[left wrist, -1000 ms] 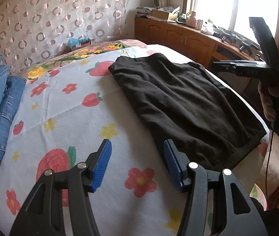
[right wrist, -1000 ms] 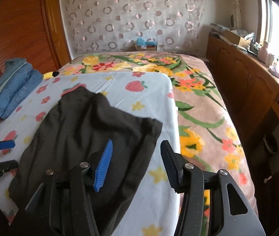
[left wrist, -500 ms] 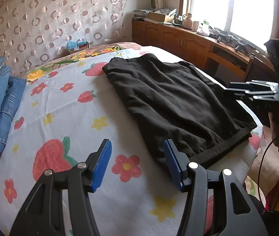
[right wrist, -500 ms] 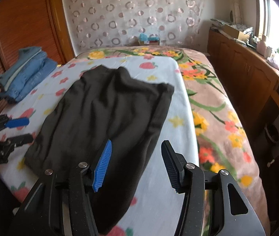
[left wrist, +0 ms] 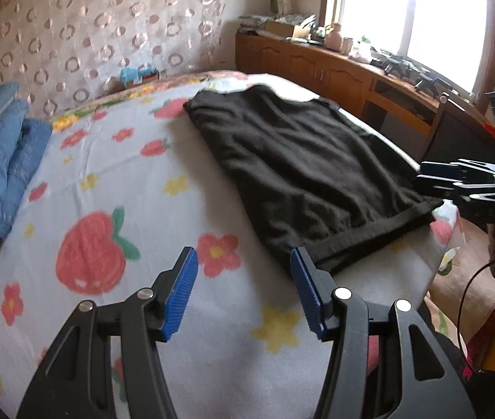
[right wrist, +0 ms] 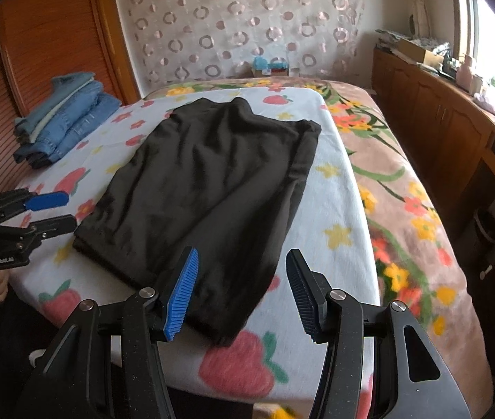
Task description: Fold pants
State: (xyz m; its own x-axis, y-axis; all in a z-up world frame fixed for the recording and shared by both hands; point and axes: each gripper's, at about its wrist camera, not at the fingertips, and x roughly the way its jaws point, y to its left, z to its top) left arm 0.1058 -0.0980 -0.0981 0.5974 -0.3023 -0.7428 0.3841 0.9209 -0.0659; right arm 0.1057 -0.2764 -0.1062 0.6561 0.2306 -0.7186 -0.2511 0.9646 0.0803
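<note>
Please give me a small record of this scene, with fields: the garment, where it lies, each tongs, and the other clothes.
garment: black pants, lying flat and folded, near hem towards the camera
surface: strawberry sheet on the bed
left tongs: open, empty, over the sheet beside the hem corner
right tongs: open, empty, above the near edge of the pants
other clothes: stack of folded jeans at the far left of the bed, apart from the pants

Plain black folded pants [right wrist: 209,188] on white sheet [left wrist: 114,181] with red strawberries and yellow flowers; blue denim jeans stack [right wrist: 66,118]
</note>
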